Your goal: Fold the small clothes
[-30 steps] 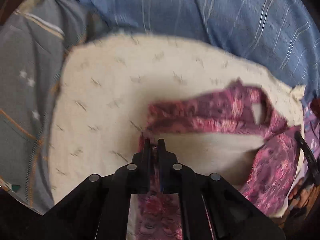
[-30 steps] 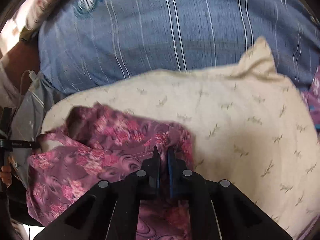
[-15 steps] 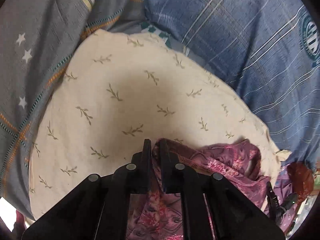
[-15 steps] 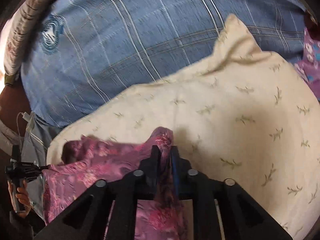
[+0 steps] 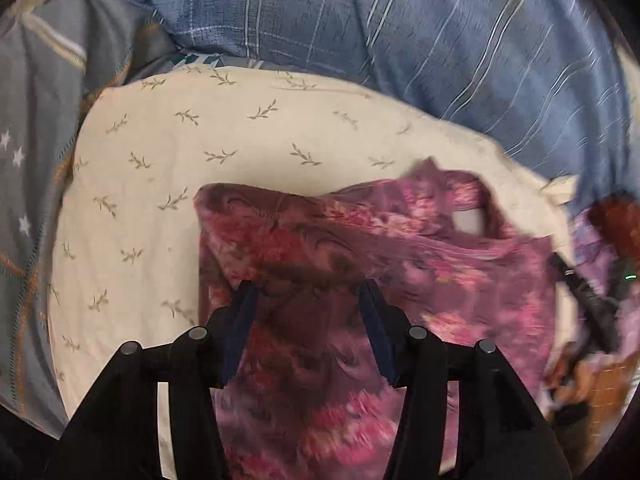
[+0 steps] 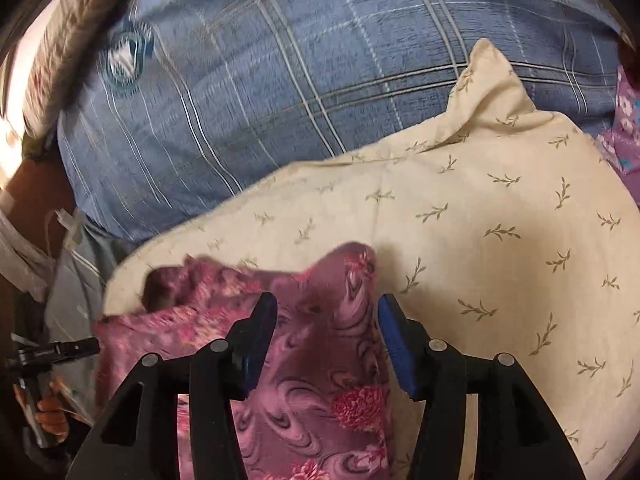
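A small purple-pink floral garment [image 5: 360,264] lies folded over on a cream pillow with a leaf print [image 5: 192,148]. My left gripper [image 5: 307,290] is open just above the garment's left part, holding nothing. In the right wrist view the same garment [image 6: 320,344] lies under my right gripper [image 6: 327,305], which is also open and empty, with the cloth's upper right corner between and ahead of its fingers. The cream pillow [image 6: 500,240] spreads to the right there.
A blue plaid pillow [image 5: 400,36] lies behind the cream one, also in the right wrist view [image 6: 280,80]. A grey star-print cloth [image 5: 36,152] is at the left. The other gripper and hand [image 6: 36,368] show at the lower left.
Both grippers were shut on the garment's edge and carried it forward over itself; now both have opened and the cloth lies released on the pillow.
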Demonstrator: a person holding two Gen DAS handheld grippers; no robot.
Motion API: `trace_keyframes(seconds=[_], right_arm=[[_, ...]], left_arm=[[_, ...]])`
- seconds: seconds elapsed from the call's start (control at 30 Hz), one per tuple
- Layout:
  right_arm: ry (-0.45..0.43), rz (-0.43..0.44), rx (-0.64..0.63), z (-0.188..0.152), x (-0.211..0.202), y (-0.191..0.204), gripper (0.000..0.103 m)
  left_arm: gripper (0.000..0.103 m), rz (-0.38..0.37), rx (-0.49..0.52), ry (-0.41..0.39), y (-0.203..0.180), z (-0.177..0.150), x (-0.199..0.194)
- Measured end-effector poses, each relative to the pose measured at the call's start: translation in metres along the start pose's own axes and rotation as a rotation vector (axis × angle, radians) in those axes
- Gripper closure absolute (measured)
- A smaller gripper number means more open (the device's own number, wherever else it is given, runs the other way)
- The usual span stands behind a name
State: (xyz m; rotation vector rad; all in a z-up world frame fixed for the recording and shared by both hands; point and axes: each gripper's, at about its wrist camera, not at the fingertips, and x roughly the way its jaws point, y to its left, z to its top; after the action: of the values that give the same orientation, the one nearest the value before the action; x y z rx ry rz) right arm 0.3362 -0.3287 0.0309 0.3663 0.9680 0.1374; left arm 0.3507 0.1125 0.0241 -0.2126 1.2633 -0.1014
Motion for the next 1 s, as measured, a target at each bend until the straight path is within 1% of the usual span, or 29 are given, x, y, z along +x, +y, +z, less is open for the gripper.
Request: trace_keyframes(seconds=[0.03, 0.07, 0.1, 0.13, 0.17, 0.2, 0.23, 0.27, 0.3, 0.33, 0.37, 0.4, 0.5, 0.53, 0.63, 0.7, 0.73, 0.83, 0.9, 0.97, 1.0], right_arm=[[-0.007, -0.015, -0.05, 0.0, 0.002, 0.007, 0.101], [-0.005, -0.049, -0.08, -0.001, 0.005, 0.011, 0.097], [-0.002, -0.085, -0.087, -0.002, 0.008, 0.011, 0.098], [0.009, -0.118, -0.084, -0.002, 0.011, 0.009, 0.098], [0.02, -0.133, -0.079, -0.002, 0.013, 0.008, 0.098], [0.014, -0.145, -0.072, -0.004, 0.009, 0.006, 0.092], [-0.007, -0.139, -0.066, -0.006, 0.001, 0.005, 0.091], [-0.036, -0.118, -0.063, -0.008, -0.009, 0.004, 0.09], [-0.064, -0.103, -0.058, -0.01, -0.021, 0.003, 0.084], [-0.081, -0.09, -0.058, -0.013, -0.03, 0.004, 0.075], [-0.096, -0.071, -0.063, -0.013, -0.039, 0.007, 0.072], [-0.109, -0.039, -0.077, -0.015, -0.048, 0.012, 0.07], [-0.106, -0.004, -0.123, -0.023, -0.059, 0.033, 0.065], [-0.094, 0.009, -0.135, -0.023, -0.057, 0.04, 0.064], [-0.054, 0.053, -0.163, -0.039, -0.057, 0.06, 0.064], [-0.027, 0.089, -0.148, -0.055, -0.06, 0.063, 0.064], [-0.018, 0.104, -0.127, -0.065, -0.065, 0.06, 0.063], [0.006, 0.131, -0.077, -0.092, -0.081, 0.046, 0.057], [0.019, 0.149, -0.043, -0.113, -0.096, 0.031, 0.055], [0.034, 0.175, 0.027, -0.135, -0.11, 0.011, 0.047], [0.049, 0.189, 0.073, -0.145, -0.115, 0.001, 0.04]], left_arm=[[0.053, 0.057, 0.003, -0.013, -0.002, 0.004, 0.006], [0.061, 0.102, -0.009, -0.011, -0.001, 0.01, 0.013], [0.073, 0.111, -0.029, 0.004, 0.002, 0.014, 0.016], [0.076, 0.085, -0.071, 0.026, 0.01, 0.018, 0.015], [0.076, 0.027, -0.121, 0.026, 0.02, 0.018, 0.008], [0.076, -0.018, -0.148, 0.016, 0.031, 0.014, -0.002], [0.076, -0.056, -0.161, -0.004, 0.042, 0.007, -0.016], [0.073, -0.078, -0.15, -0.027, 0.05, -0.003, -0.031], [0.062, -0.086, -0.142, -0.034, 0.056, -0.011, -0.039], [0.054, -0.111, -0.145, -0.041, 0.065, -0.029, -0.051], [0.042, -0.141, -0.153, -0.042, 0.069, -0.046, -0.055], [0.038, -0.173, -0.16, -0.036, 0.075, -0.064, -0.059], [0.038, -0.265, -0.184, -0.001, 0.084, -0.114, -0.057], [0.038, -0.304, -0.208, 0.016, 0.088, -0.133, -0.053], [0.038, -0.42, -0.292, 0.05, 0.096, -0.18, -0.046], [0.038, -0.493, -0.308, 0.042, 0.096, -0.206, -0.049], [0.038, -0.509, -0.308, 0.035, 0.093, -0.217, -0.054], [0.038, -0.546, -0.323, 0.022, 0.085, -0.226, -0.054], [0.038, -0.566, -0.377, 0.013, 0.086, -0.222, -0.047], [0.038, -0.579, -0.429, 0.017, 0.086, -0.219, -0.037], [0.038, -0.584, -0.464, 0.014, 0.087, -0.218, -0.033]])
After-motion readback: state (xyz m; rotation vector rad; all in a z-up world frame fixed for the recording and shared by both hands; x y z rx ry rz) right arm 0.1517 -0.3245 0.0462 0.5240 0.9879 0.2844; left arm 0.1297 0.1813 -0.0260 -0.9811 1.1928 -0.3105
